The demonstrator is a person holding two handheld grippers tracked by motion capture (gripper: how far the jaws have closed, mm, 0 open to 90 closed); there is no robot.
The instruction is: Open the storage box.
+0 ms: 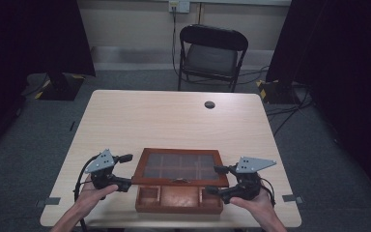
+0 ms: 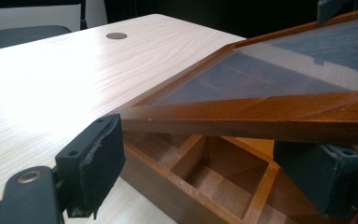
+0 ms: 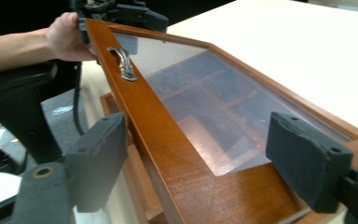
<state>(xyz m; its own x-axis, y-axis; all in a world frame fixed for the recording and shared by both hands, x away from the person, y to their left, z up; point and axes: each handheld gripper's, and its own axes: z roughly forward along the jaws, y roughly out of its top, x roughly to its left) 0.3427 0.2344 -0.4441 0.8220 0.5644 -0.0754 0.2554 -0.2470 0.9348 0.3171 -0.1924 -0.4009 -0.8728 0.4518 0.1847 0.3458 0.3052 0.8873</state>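
You are straddling the raised glass-paned brown wooden lid of the compartmented wooden box with both tongs: left tongs at nine o'clock, right tongs at three o'clock, both standing apart.

Glossy wood box, glass lid, matt laminate table
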